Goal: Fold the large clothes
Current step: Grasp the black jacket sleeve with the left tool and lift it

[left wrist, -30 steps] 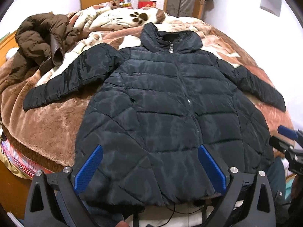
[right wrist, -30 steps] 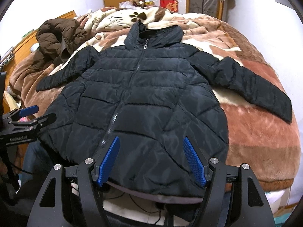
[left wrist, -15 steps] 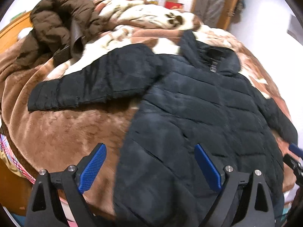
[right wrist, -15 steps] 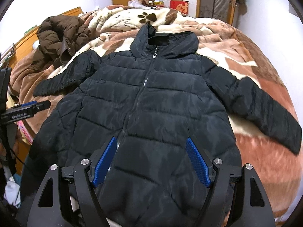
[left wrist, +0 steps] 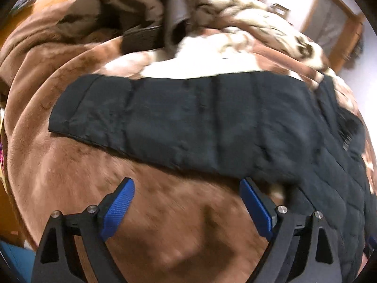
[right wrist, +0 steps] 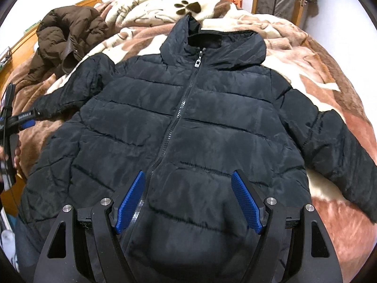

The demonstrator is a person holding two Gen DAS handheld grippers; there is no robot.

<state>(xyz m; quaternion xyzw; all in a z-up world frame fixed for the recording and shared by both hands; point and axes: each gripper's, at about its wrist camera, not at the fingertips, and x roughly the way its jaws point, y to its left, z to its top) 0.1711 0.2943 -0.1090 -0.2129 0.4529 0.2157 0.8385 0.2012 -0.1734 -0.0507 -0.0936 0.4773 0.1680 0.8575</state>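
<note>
A black quilted hooded jacket (right wrist: 188, 122) lies face up and zipped on the bed, both sleeves spread out. My right gripper (right wrist: 188, 198) is open and empty, hovering over the jacket's lower front. My left gripper (left wrist: 186, 207) is open and empty over the brown blanket, just short of the jacket's left sleeve (left wrist: 165, 120), whose cuff points left. The left gripper also shows in the right wrist view (right wrist: 26, 122) near that sleeve's cuff. The jacket's right sleeve (right wrist: 339, 146) reaches toward the bed's right edge.
A brown fleece blanket (left wrist: 70, 176) covers the bed. A crumpled brown puffer jacket (right wrist: 68, 37) lies at the back left. A paw-print blanket (right wrist: 188, 7) is bunched at the head. Boxes and a door stand beyond. The bed's wooden edge (right wrist: 21, 44) is at left.
My left gripper has swung left and forward from the jacket's hem to the left sleeve. My right gripper has moved in closer over the jacket's lower front. Both stay open.
</note>
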